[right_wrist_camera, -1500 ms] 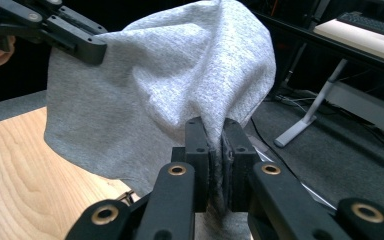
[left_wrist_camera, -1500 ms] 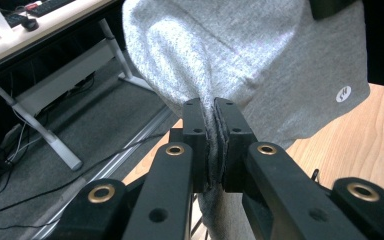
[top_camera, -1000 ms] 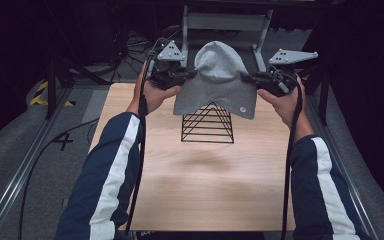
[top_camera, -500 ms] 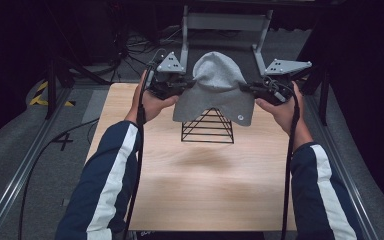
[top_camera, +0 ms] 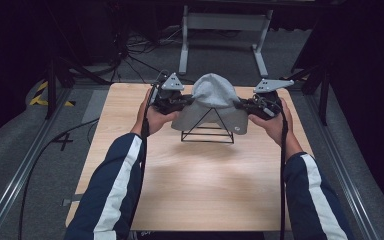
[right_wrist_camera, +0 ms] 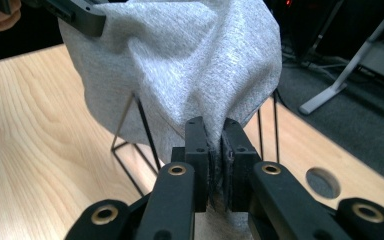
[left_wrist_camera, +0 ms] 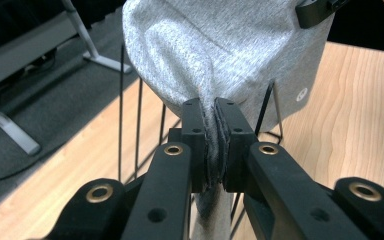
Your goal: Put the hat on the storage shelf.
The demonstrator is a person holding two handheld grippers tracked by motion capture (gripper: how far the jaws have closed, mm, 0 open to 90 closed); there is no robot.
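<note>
Wooden table: beanie logo unreadable.

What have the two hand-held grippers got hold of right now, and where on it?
Both hold the grey hat by its lower edge: the left hand-held gripper pinches one side, the right hand-held gripper the opposite side, over the wire stand.

Dark room, grey carpet floor, wooden table
</note>
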